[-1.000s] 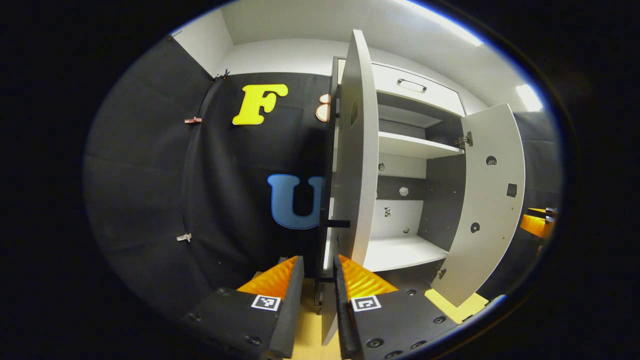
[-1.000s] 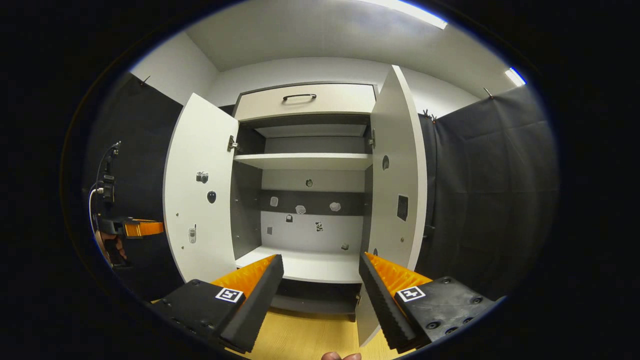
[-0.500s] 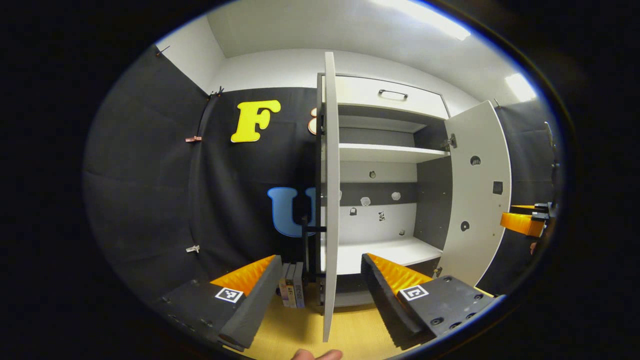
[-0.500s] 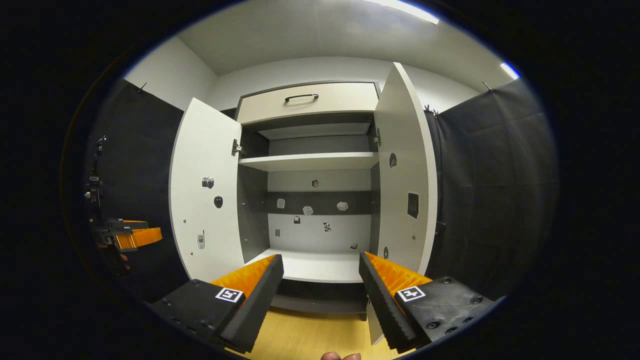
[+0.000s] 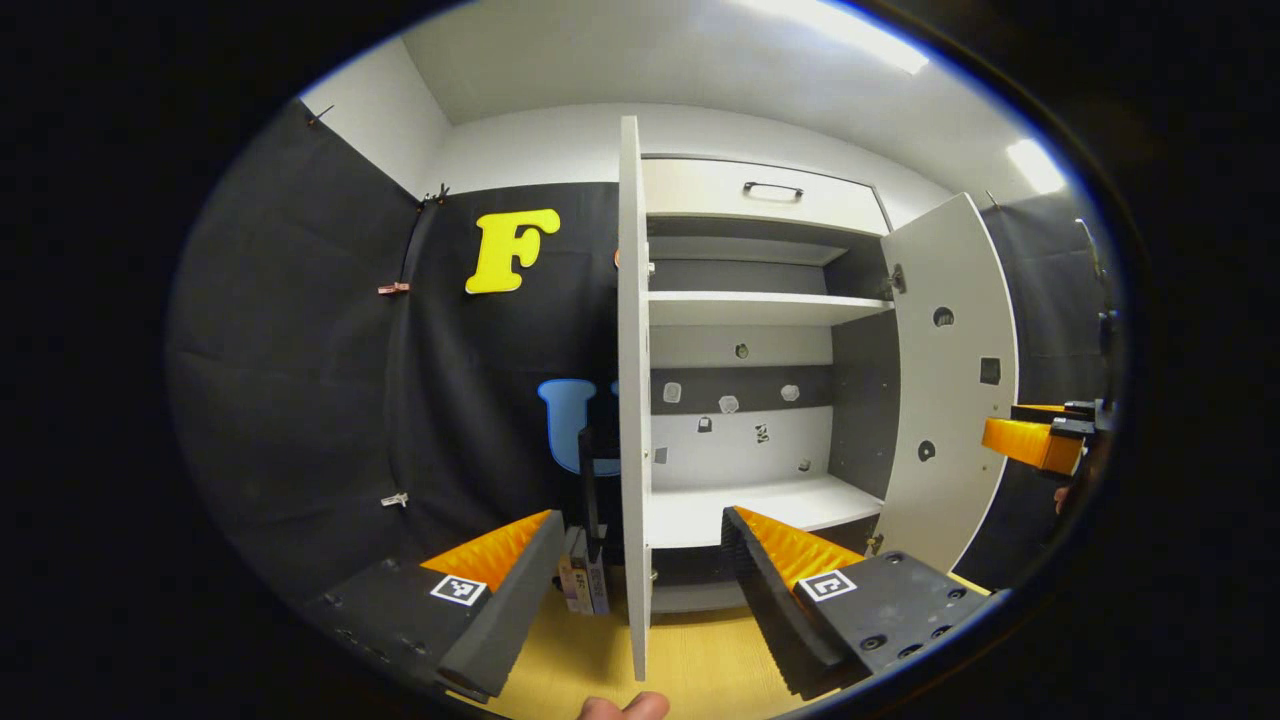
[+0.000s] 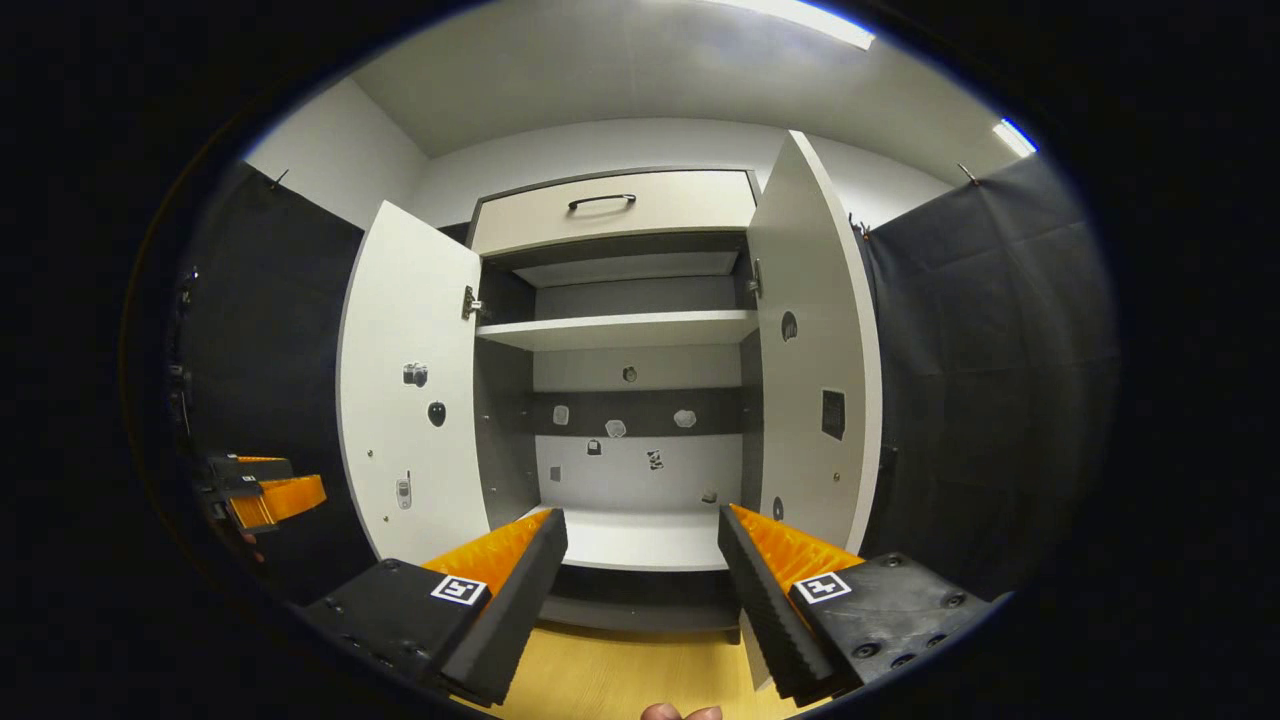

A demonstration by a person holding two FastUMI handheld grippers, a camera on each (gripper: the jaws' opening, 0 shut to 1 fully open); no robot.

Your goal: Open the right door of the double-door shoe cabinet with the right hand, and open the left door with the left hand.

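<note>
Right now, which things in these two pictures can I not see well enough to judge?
- Left door, left gripper view: seen edge-on, so its outer face with the handle is hidden.
- Small stickers on the cabinet's back panel, right gripper view: too small to tell.
- Items standing on the floor beside the left door, left gripper view: partly behind a finger; kind unclear.
- Right door, right gripper view: bottom edge behind a finger.

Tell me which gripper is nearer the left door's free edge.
Left. The left gripper sits open right in front of the left door, its edge between the fingers. The right gripper faces the cabinet's open middle, off to that door's right.
</note>
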